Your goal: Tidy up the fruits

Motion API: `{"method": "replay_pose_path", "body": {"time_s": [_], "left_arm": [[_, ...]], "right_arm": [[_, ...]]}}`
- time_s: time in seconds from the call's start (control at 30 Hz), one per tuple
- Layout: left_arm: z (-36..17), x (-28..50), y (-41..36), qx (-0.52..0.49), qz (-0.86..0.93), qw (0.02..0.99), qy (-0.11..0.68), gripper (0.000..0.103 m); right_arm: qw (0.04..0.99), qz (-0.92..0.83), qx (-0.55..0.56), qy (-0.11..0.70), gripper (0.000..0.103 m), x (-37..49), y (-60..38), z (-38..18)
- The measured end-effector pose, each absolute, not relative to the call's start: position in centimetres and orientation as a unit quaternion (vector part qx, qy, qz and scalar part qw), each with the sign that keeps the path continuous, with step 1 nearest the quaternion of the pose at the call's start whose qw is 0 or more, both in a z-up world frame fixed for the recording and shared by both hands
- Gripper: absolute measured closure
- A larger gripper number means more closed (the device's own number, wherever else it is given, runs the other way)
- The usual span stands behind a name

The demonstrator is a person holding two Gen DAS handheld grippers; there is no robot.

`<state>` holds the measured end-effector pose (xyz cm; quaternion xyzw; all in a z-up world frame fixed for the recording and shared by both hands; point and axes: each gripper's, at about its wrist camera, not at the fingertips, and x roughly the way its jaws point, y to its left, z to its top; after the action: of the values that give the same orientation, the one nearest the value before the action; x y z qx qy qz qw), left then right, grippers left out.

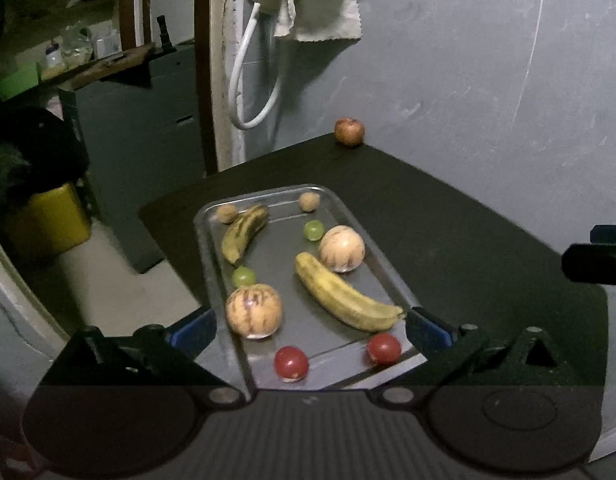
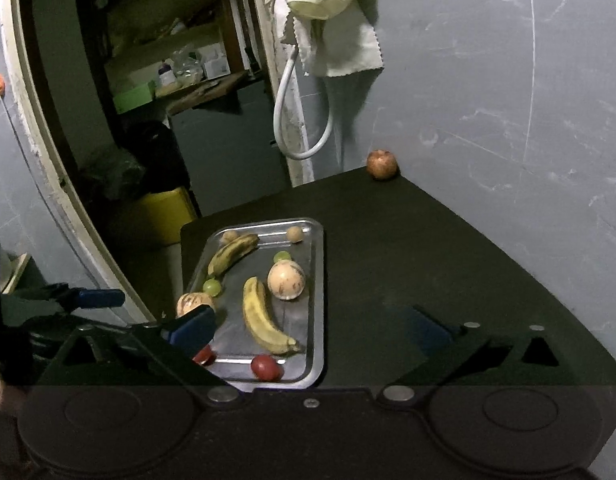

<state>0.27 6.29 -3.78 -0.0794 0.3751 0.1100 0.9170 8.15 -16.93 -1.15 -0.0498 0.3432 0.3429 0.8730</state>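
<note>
Metal tray (image 1: 350, 208) on dark tabletop (image 1: 448, 216), holding two bananas (image 1: 344, 294), two pale striped round fruits (image 1: 254, 310), two green grapes (image 1: 313, 230), two red tomatoes (image 1: 291, 363), two small brown fruits (image 1: 309, 201). Reddish apple (image 1: 349, 131) apart at the tabletop's far corner. Left gripper (image 1: 308, 330) spread wide, empty, over the tray's near end. Right gripper (image 2: 308, 330) spread wide, empty, beside the tray.

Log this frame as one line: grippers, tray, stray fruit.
left gripper: open, over tray | right gripper: open, empty | metal tray: bananas, melons, grapes, tomatoes | apple: off tray, table's far corner
</note>
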Motion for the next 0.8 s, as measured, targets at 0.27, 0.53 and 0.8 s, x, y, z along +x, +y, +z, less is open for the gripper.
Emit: {"method": "replay_pose_path", "body": {"time_s": [0.27,0.53,0.8], "left_arm": [[-2.7,-1.0,6.3,-0.092,0.095,0.918,0.375,0.0],[-2.4,-0.9,7.2,-0.078,0.071,0.923,0.371,0.0],[-2.3,-1.1,7.9,-0.072,0.064,0.924,0.37,0.0]], "right_arm": [[0.869,0.343,-0.048,0.354,0.001,5.7,-17.1,-1.3],[0.881,0.315,-0.038,0.35,0.001,4.7,-16.2,-1.2],[0.884,0.307,-0.038,0.351,0.001,4.2,-15.0,-1.2]]}}
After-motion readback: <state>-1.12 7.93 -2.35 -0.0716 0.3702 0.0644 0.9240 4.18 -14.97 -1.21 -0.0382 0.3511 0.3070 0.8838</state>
